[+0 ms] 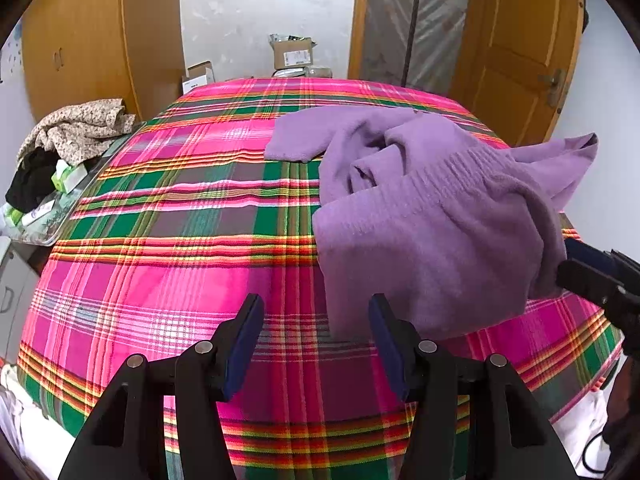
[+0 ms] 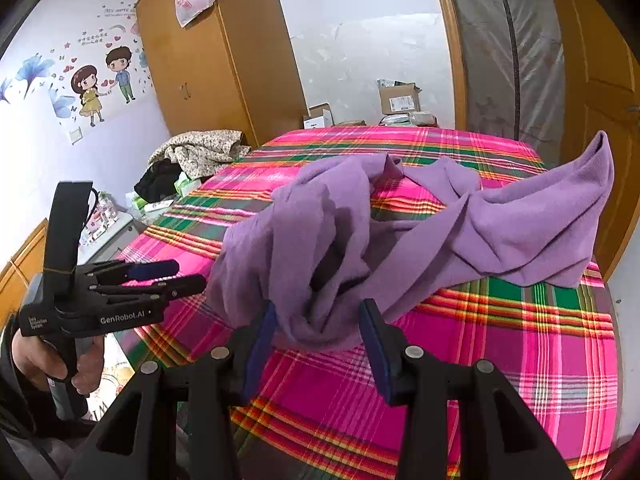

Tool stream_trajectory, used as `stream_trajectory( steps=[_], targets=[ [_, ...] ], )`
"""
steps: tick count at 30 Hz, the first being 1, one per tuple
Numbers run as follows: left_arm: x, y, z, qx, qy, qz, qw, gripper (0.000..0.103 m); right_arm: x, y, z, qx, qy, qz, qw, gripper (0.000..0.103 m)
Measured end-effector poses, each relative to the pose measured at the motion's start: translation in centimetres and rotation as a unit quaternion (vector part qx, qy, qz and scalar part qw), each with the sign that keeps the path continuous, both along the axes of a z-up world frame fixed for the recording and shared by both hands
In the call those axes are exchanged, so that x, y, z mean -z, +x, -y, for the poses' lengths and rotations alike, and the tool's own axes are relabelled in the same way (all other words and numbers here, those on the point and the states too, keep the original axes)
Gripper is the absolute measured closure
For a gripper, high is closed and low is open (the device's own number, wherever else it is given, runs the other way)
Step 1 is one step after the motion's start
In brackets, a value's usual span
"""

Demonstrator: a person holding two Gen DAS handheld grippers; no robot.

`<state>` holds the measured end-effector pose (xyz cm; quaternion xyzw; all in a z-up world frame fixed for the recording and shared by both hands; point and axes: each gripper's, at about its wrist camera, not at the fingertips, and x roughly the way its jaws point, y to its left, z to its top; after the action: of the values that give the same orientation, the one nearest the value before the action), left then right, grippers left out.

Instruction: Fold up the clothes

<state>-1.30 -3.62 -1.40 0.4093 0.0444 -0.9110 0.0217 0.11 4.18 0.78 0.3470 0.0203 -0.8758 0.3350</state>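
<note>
Your left gripper [image 1: 316, 344] is spread wide with nothing between its fingers. It points down at the bed [image 1: 168, 264], which has a bright pink, green and orange checked blanket on it. The blue pads on the fingers do not touch any cloth. In the right wrist view you can see your left hand [image 2: 60, 364] wrapped around the black handle of this gripper, off to the side of the bed.

The purple sweater [image 1: 432, 216] lies in a crumpled heap on the blanket, on the right half of the bed. It is not folded. One sleeve [image 1: 296, 136] lies flat and points toward the middle of the bed. A ribbed edge runs across the top of the heap. Another part sticks out past the far right side of the bed.

Your right gripper [image 2: 318, 334] is spread too. A bunched bit of the purple sweater hangs down right between its two fingers. The left pad [image 2: 260, 344] looks like it is touching the cloth. The right pad [image 2: 374, 344] sits just beside the cloth. You are not squeezing it.

Beside the bed, on the left, there is a flowery cloth [image 1: 80, 124] piled on some black clothes [image 1: 32, 184]. Behind the bed stand a wooden wardrobe [image 1: 100, 32] and some cardboard boxes [image 1: 292, 54]. A wooden door [image 1: 520, 56] is on the right.
</note>
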Motion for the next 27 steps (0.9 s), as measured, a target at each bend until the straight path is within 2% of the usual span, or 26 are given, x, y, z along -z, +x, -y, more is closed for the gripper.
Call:
stream_trajectory(
  steps=[11,15,20,21,23,27],
  targets=[
    [-0.9,-0.7,0.5,0.009,0.012,-0.006,0.9999,0.046,-1.9,-2.6,0.5,-0.002,-0.012,-0.008,1.0,0.059],
    [-0.9,-1.0,0.7,0.013,0.019,-0.001,0.9997,0.046,-2.6,-4.0,1.5,-0.021,-0.015,-0.004,1.0,0.059],
    [-0.5,-1.0,0.8,0.018,0.034,0.012,0.9992,0.046,-1.5,-5.5,3.5,-0.056,0.004,0.021,0.998,0.059],
    [-0.5,-1.0,0.9,0.019,0.037,0.013,0.999,0.046,-1.1,-5.6,3.9,-0.063,0.008,0.028,0.998,0.061],
    [-0.6,-0.9,1.1,0.018,0.041,0.011,0.9989,0.046,-0.7,-5.3,4.3,-0.071,0.014,0.032,0.997,0.094],
    [-1.1,-0.7,1.6,0.012,0.05,0.006,0.9986,0.046,-1.5,-3.5,4.6,-0.095,0.003,0.02,0.995,0.094]
  ],
)
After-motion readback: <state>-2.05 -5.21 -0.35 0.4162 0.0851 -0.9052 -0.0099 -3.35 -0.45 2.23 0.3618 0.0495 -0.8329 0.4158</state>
